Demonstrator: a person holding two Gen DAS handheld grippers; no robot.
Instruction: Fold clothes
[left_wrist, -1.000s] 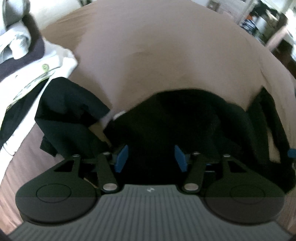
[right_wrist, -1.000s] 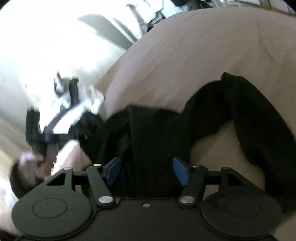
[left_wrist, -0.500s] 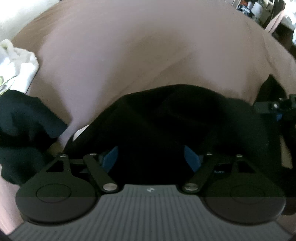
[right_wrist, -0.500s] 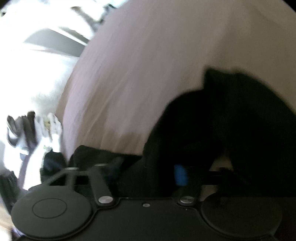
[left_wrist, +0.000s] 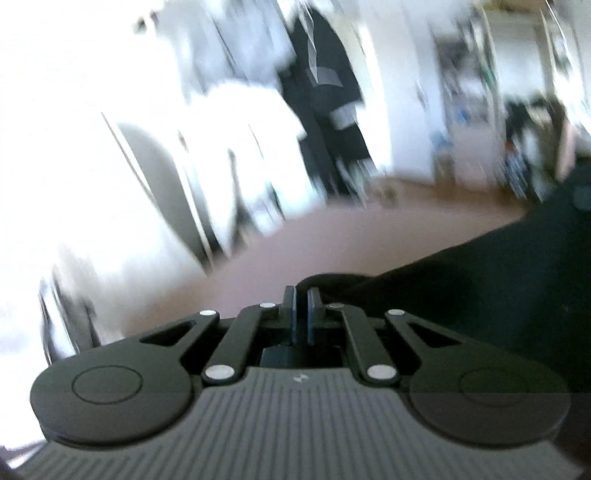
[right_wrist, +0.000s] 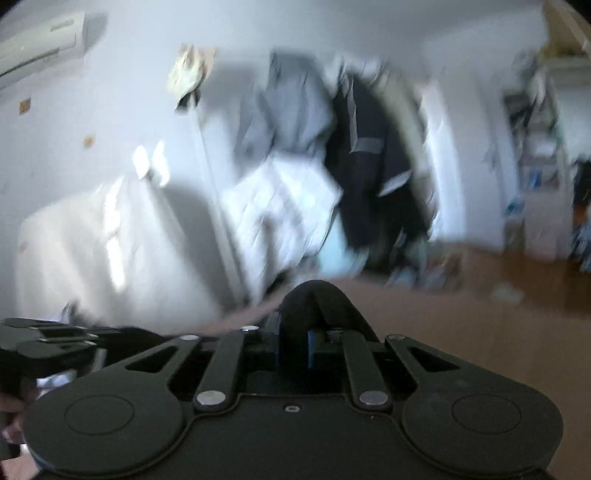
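Note:
A black garment (left_wrist: 480, 288) hangs from both grippers above the tan bed (left_wrist: 295, 251). My left gripper (left_wrist: 299, 310) is shut, its blue pads pinching the garment's edge, and the cloth stretches away to the right. My right gripper (right_wrist: 293, 339) is shut on a fold of the same black garment (right_wrist: 314, 299) that bulges up between its fingers. The left gripper also shows at the left edge of the right wrist view (right_wrist: 44, 343). Both views are blurred by motion.
Clothes hang on the far wall: a dark jacket (right_wrist: 369, 166), a grey garment (right_wrist: 291, 107) and a white quilted piece (right_wrist: 273, 206). An air conditioner (right_wrist: 44, 37) sits high on the left. Shelves (right_wrist: 535, 147) stand at the right.
Both grippers closed on the black garment and lifted it off the bed. The cameras swung up from the bed to face the wall and hanging clothes.

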